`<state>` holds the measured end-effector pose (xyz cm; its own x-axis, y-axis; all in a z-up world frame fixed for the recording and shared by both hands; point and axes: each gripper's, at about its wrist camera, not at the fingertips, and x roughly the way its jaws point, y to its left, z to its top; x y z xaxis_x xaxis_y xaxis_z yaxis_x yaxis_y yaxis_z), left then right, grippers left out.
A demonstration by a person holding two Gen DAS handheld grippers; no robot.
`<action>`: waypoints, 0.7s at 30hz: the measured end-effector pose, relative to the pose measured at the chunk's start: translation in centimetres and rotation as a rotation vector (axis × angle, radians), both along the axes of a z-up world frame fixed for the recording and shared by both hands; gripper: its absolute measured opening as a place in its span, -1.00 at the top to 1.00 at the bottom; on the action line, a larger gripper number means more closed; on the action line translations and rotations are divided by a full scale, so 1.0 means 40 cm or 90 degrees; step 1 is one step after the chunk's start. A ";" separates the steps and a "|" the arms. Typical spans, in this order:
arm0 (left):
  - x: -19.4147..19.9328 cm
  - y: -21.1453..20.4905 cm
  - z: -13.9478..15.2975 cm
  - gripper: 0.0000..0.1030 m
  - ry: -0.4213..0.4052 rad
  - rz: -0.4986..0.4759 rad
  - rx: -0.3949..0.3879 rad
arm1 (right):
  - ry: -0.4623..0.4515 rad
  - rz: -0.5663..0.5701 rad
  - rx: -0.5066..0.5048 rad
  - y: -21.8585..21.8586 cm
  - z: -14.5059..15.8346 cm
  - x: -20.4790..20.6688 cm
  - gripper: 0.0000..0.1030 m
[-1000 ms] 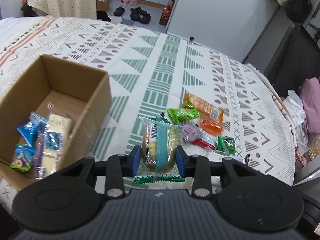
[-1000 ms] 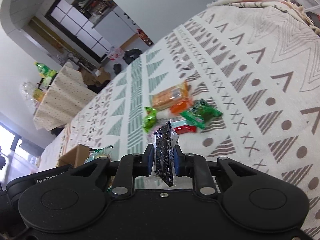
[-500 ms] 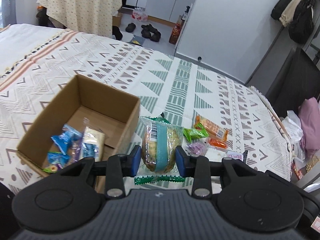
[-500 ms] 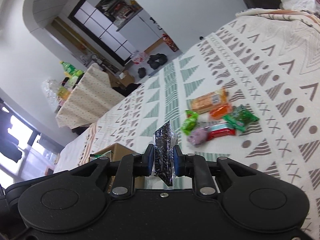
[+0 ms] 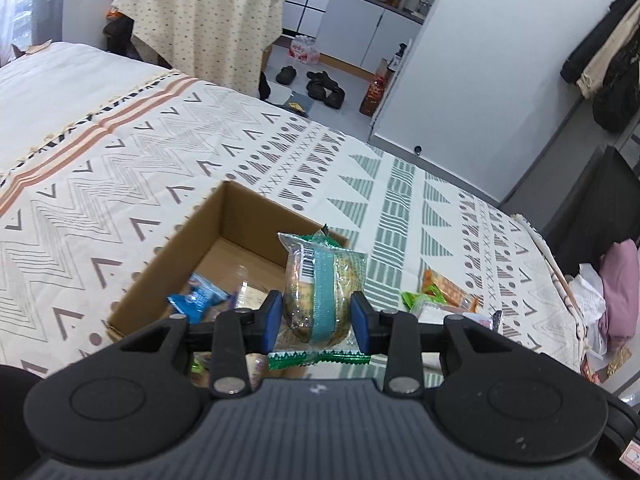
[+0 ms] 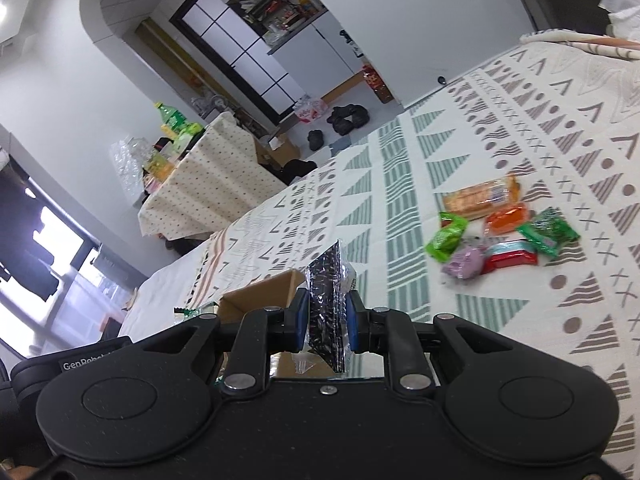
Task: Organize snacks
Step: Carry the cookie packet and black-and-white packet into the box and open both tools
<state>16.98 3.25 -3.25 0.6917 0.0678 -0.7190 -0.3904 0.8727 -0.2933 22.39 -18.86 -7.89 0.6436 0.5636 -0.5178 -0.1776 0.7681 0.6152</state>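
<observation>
On a patterned bedspread [image 5: 380,184] beside an open cardboard box [image 5: 192,236], both hand-held grippers are loaded. Left gripper [image 5: 316,316] is clamped on a clear-wrapped pastry w/ a teal band [image 5: 320,284], hanging just above the box's near right corner; right gripper [image 6: 324,316] pinches a thin black foil packet [image 6: 326,304] edge-on, w/ the box's rim [image 6: 260,294] showing just beyond it.

Handling, by the look of it: the pastry is light and soft, so a hard squeeze would prob. crush it; the wrapper is slick film, and the mid-body hold across the band seems the safest spot vs. the crimped green ends. The black packet looks flat, near weightless and floppy; gripped low on its body, it stands upright but could twist on release.

Inside the box, a blue snack packet [image 5: 196,298] and a pale wrapped bar [image 5: 250,294] already lie on the floor. Left on the bedspread approx. well apart from the box: an orange cracker pack [image 6: 480,198], a green packet [image 6: 446,236], a purple sweet [image 6: 466,262], a red bar [image 6: 508,256] and a dark green packet [image 6: 548,232].

Vs. a second ago: the left gripper has lifted and swung from over the loose pile toward the box, which now sits dead ahead rather than off to the left. The right gripper has also risen and turned boxward, the pile sliding to its right. Neither grip has shifted.
</observation>
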 end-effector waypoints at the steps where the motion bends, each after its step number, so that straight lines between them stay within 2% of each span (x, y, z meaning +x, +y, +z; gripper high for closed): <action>1: -0.003 0.011 -0.001 0.30 0.000 0.003 -0.003 | -0.001 0.002 -0.003 0.009 0.002 -0.001 0.62; 17: -0.028 0.172 -0.055 0.29 0.027 0.048 -0.056 | -0.018 0.028 -0.030 0.146 -0.005 0.003 0.63; 21: -0.027 0.197 -0.066 0.24 0.032 0.046 -0.072 | -0.015 0.039 -0.043 0.187 -0.011 0.007 0.63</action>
<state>15.88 11.14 -5.87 0.6512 0.0337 -0.7581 -0.4681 0.8042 -0.3663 22.67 -11.38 -8.31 0.6217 0.5661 -0.5413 -0.2391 0.7953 0.5571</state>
